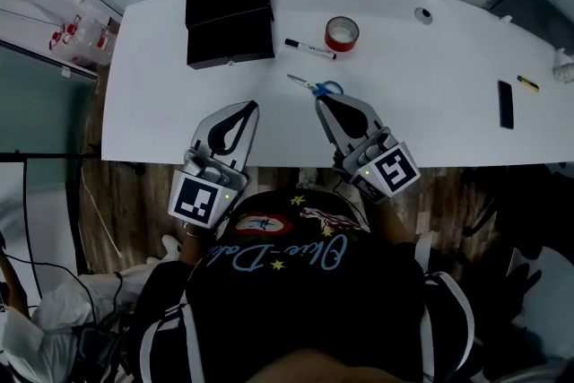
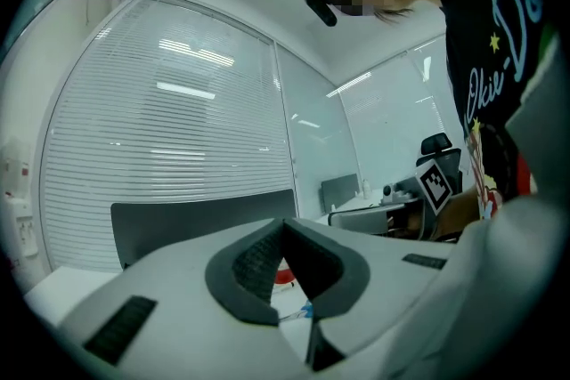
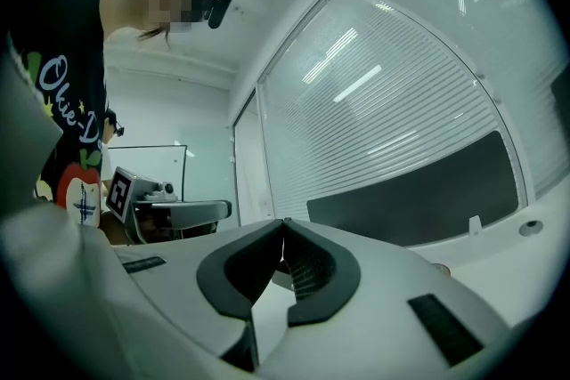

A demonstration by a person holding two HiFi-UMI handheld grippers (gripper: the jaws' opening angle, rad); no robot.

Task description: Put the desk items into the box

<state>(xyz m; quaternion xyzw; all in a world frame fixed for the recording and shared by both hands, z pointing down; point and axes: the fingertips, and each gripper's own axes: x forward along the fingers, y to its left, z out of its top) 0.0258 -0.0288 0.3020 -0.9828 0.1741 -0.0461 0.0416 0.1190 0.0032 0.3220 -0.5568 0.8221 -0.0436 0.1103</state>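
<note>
Left gripper (image 1: 250, 107) and right gripper (image 1: 320, 101) are both sitting closed, empty; right's hovering by scissors (image 1: 316, 85) (I'd be opening wide first, grabbing the handles).

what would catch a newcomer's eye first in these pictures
The left gripper and right gripper jut over the near edge of the white table, both shut and empty. Beyond them lie blue-handled scissors, a marker and a red tape roll, with a black box at the far left.
</note>
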